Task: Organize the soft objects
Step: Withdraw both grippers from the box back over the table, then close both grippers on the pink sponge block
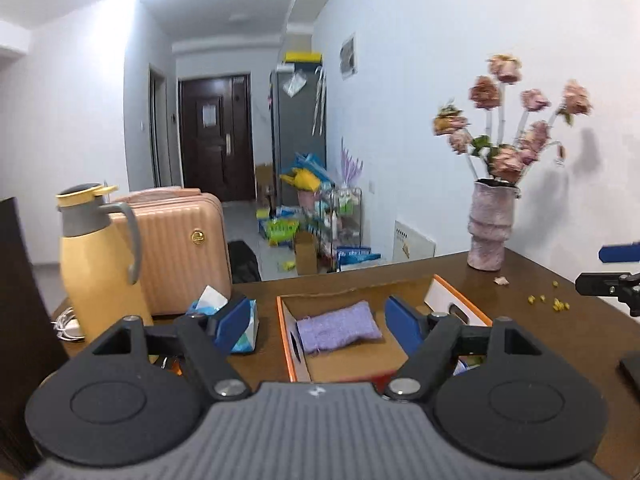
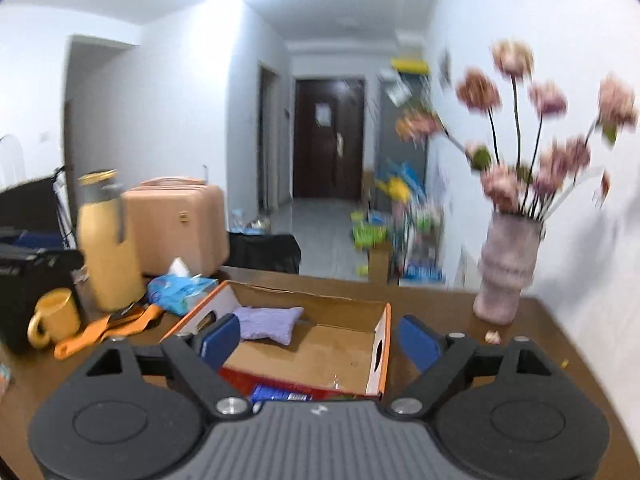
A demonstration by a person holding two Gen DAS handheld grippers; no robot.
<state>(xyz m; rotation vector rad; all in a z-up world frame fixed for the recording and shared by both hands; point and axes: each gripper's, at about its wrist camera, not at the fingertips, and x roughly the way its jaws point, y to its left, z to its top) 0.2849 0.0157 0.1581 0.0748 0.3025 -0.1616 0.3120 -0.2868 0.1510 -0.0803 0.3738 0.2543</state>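
Left wrist view, left gripper spread over cardboard box holding purple pouch, right gripper spread, vase beyond.

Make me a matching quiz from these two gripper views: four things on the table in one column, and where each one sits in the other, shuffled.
Things:
1. purple cloth
2. flower vase
3. yellow mug
4. tissue pack

Places:
A. far right of the table, near the wall
B. inside the cardboard box
C. left end of the table, on the near side of the yellow jug
D. between the jug and the box

Pairs: 1-B, 2-A, 3-C, 4-D
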